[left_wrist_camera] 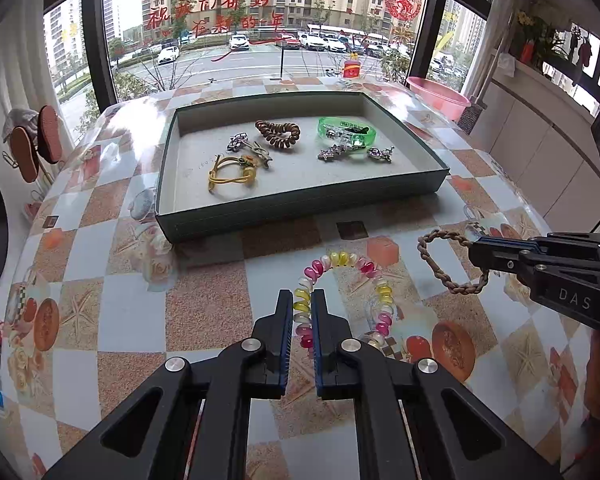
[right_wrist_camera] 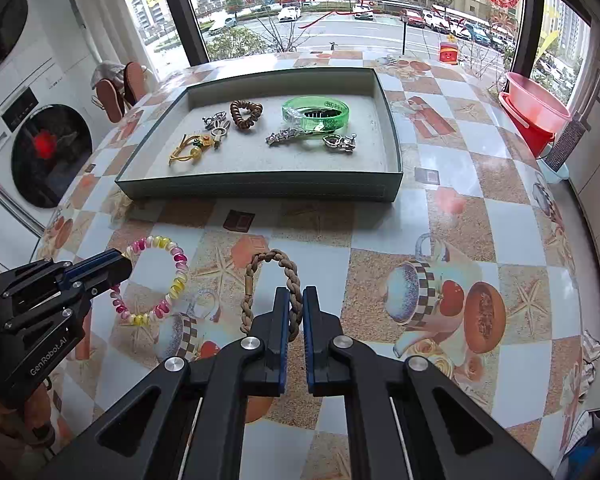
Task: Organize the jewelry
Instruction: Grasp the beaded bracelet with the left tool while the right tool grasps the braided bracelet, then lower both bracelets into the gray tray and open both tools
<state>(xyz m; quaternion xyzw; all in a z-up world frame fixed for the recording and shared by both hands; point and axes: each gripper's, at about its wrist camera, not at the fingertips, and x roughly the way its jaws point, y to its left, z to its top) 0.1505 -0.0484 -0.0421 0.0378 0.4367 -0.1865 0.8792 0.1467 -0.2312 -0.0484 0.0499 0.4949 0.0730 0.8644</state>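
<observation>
The left hand-held gripper (left_wrist_camera: 302,300) is clamped on the left side of a pink, yellow and white coil bracelet (left_wrist_camera: 342,296), its blue pads pressing the loop from both sides; the rest of the loop arcs forward and to the right over the surface (left_wrist_camera: 220,300). The right hand-held gripper (right_wrist_camera: 296,298) is clamped on the right strand of a tan braided cord bracelet (right_wrist_camera: 270,288), whose loop extends forward and to the left from the fingers. In the left view the right gripper enters from the right edge with the braided loop sticking out of its tip, just right of the coil bracelet; the two bracelets are near each other but apart. Whether either bracelet touches the checkered cloth cannot be told. Beyond both, a shallow green tray (left_wrist_camera: 300,212) with a grey lining sits on the surface. Inside it lie a yellow cord tie (left_wrist_camera: 230,174), a brown coil tie (left_wrist_camera: 278,132), a green bangle (left_wrist_camera: 346,130) and several silver clips (left_wrist_camera: 334,154), spread in two loose groups left and right. A pink basin (right_wrist_camera: 536,100) stands off the far right corner, and a washer (right_wrist_camera: 48,152) stands at the left.
</observation>
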